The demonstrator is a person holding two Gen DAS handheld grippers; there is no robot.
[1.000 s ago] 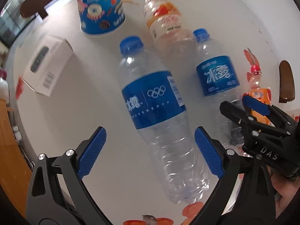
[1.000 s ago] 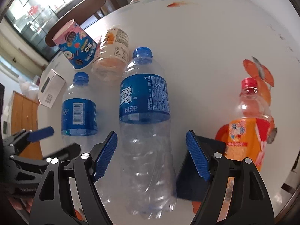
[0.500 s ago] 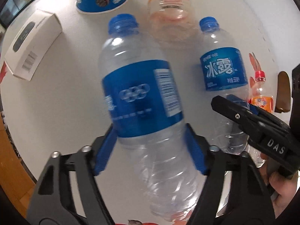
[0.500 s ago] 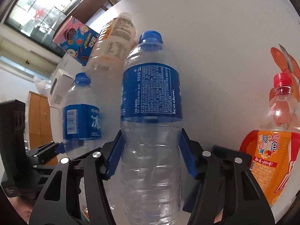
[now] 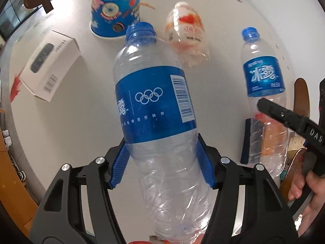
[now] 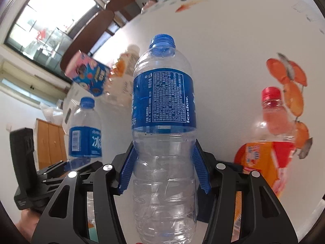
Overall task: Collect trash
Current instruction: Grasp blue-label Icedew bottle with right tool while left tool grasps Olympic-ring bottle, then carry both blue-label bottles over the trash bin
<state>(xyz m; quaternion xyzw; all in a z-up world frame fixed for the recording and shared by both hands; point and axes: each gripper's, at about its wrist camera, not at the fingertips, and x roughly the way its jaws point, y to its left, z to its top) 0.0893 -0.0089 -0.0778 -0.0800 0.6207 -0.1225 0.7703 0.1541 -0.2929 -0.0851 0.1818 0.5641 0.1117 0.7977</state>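
Note:
My left gripper point(image 5: 162, 162) is shut on an empty water bottle with a blue Olympic-rings label point(image 5: 154, 101) and holds it lifted above the white table point(image 5: 81, 111). My right gripper point(image 6: 163, 166) is shut on a second empty blue-labelled water bottle point(image 6: 163, 101), also lifted. Each held bottle shows in the other view: the right one at right in the left wrist view point(image 5: 264, 77), the left one at left in the right wrist view point(image 6: 85, 130). An orange soda bottle with a red cap point(image 6: 272, 142) stands on the table at right.
A blue and pink snack tub point(image 5: 115, 8), a clear bottle with an orange label lying down point(image 5: 186, 34) and a white carton point(image 5: 46, 65) sit on the table. A dark flat object point(image 5: 246, 140) lies under the right gripper. Wooden chairs point(image 6: 89, 38) stand at the far edge.
Both grippers closed on their water bottles and lifted them off the table, tilting them upward.

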